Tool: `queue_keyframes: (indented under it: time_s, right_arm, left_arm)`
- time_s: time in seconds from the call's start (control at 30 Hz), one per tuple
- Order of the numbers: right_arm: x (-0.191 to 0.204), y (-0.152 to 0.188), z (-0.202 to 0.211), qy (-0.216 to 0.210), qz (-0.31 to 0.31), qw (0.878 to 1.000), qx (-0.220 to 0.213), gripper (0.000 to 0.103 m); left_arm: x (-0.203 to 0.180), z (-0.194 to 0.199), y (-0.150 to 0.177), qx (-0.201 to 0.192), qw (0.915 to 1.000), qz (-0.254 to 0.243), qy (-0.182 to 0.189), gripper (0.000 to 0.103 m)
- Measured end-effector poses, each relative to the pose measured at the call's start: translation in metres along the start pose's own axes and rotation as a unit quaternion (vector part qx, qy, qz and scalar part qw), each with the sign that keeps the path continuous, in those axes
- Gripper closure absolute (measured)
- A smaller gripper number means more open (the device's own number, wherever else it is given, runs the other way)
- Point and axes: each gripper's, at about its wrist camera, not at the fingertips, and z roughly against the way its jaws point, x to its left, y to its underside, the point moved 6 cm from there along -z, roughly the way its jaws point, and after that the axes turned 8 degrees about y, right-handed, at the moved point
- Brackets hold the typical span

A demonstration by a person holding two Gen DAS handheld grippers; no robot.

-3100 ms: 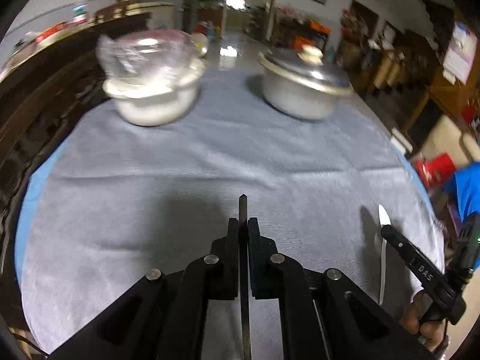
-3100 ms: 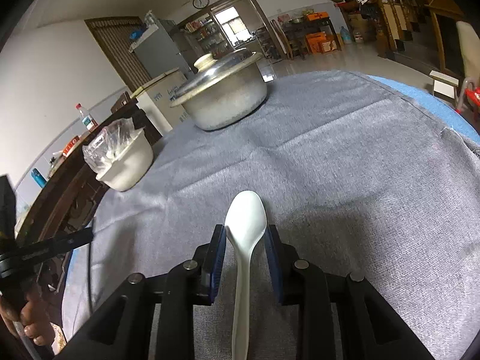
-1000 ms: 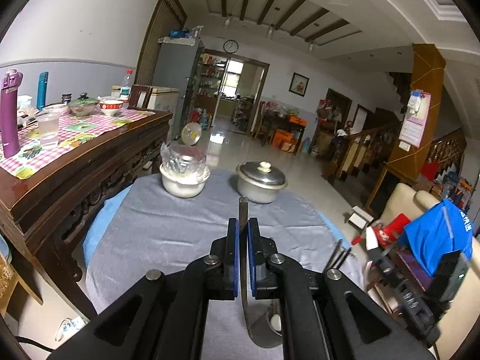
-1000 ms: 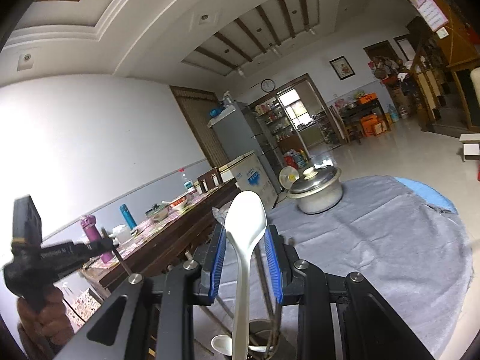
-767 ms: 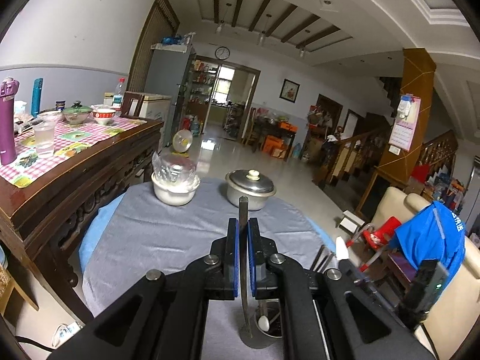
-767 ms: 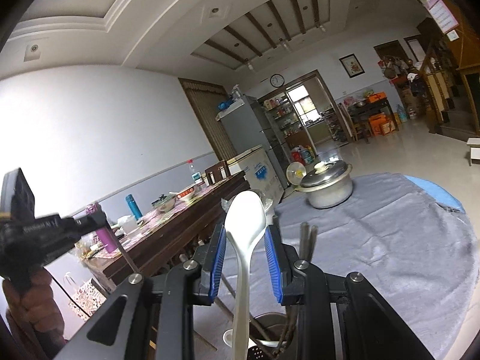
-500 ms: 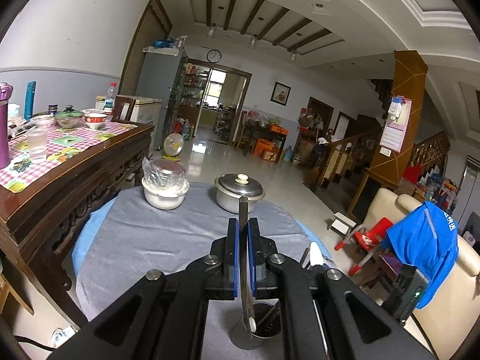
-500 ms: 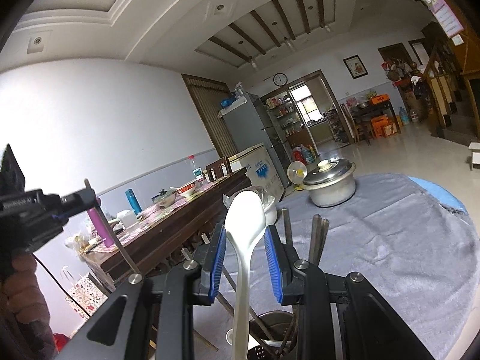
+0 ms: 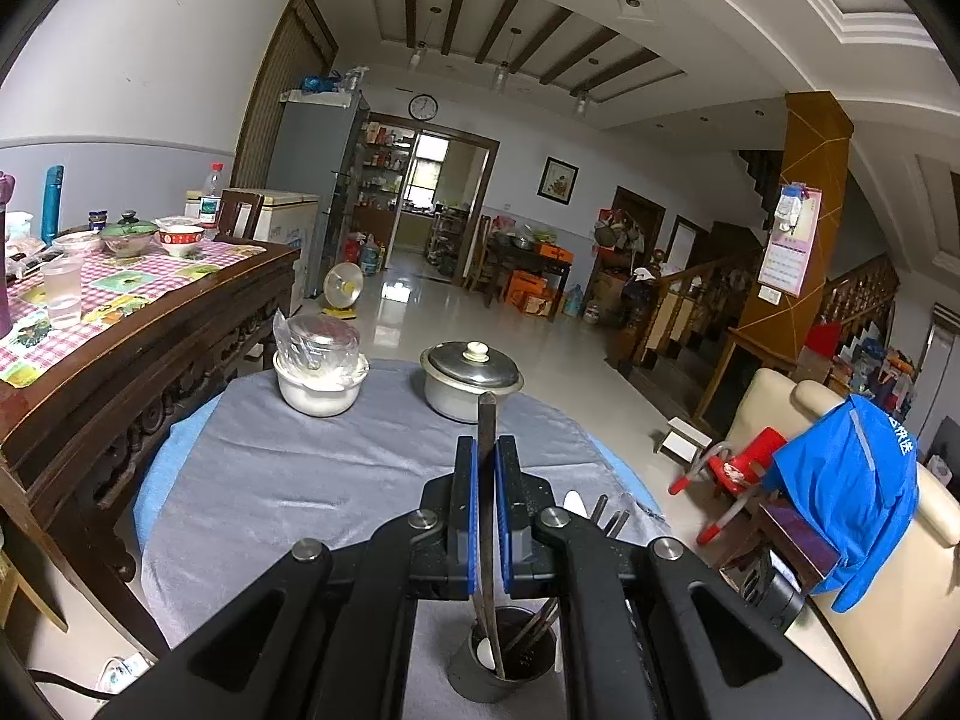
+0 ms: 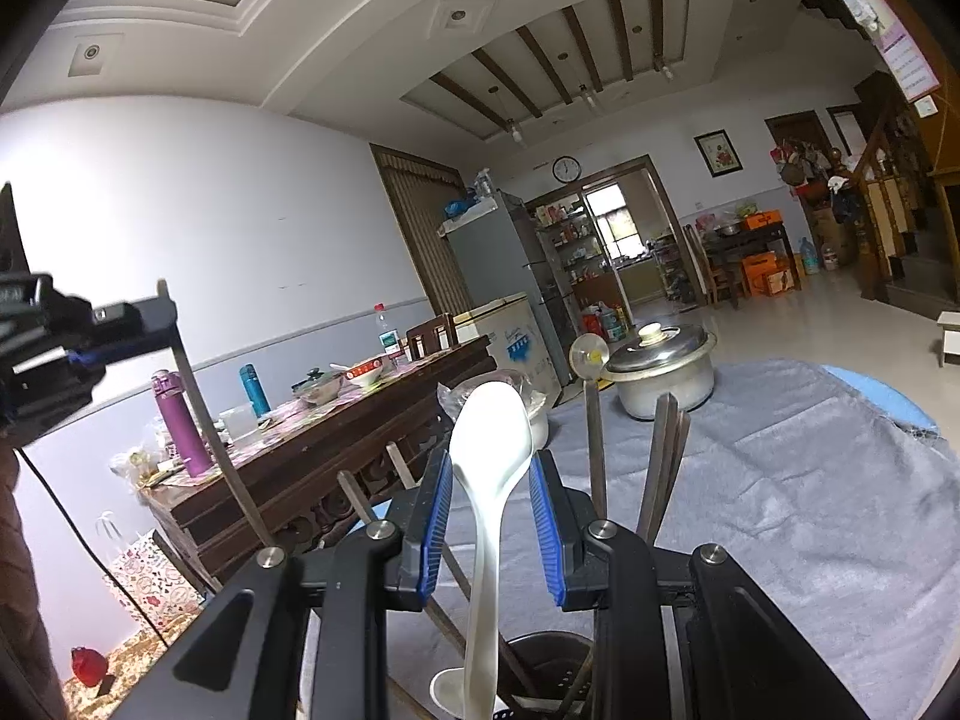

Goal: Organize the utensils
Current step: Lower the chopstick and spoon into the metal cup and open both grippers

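My left gripper (image 9: pixel 486 450) is shut on a dark chopstick (image 9: pixel 487 420), held upright with its lower end inside the dark utensil holder (image 9: pixel 504 669) on the grey cloth. My right gripper (image 10: pixel 489 480) is shut on a white spoon (image 10: pixel 491 438), held upright with its handle reaching down into the same holder (image 10: pixel 543 654). Several chopsticks (image 10: pixel 660 462) and a white spoon (image 9: pixel 483 651) stand in the holder. The left gripper with its chopstick (image 10: pixel 198 408) shows at the left of the right wrist view.
A round table with grey cloth (image 9: pixel 288 480) carries a white bowl covered in plastic (image 9: pixel 321 372) and a lidded steel pot (image 9: pixel 468 381) at its far side. A dark wooden sideboard (image 9: pixel 120 348) with bottles and bowls stands left. A chair with a blue shirt (image 9: pixel 852 480) stands right.
Both grippers rose from low over the cloth, tilted upright, and came over the utensil holder. The chopstick and the white spoon have lowered into it.
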Motion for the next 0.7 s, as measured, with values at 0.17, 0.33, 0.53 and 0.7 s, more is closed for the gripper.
queue_keyframes:
  time_s: [0.17,0.33,0.53,0.7]
  right_arm:
    - [-0.004,0.006,0.002,0.020,0.011,0.999,-0.039,0.074]
    - [-0.005,0.013,0.003,0.019,0.012,0.998,-0.060,0.074]
    - [-0.006,0.018,0.004,0.024,0.022,0.997,-0.072,0.074]
    - [-0.011,0.021,0.001,0.024,0.015,0.997,-0.066,0.074]
  left_arm:
    - [-0.001,-0.005,0.001,-0.008,1.0000,0.004,0.003,0.097]
    - [-0.004,-0.012,0.005,-0.013,0.9999,-0.003,0.001,0.097]
    - [-0.008,-0.019,0.011,-0.014,0.9997,-0.018,-0.012,0.097]
    - [-0.008,-0.027,0.017,-0.006,0.9996,-0.021,-0.015,0.097]
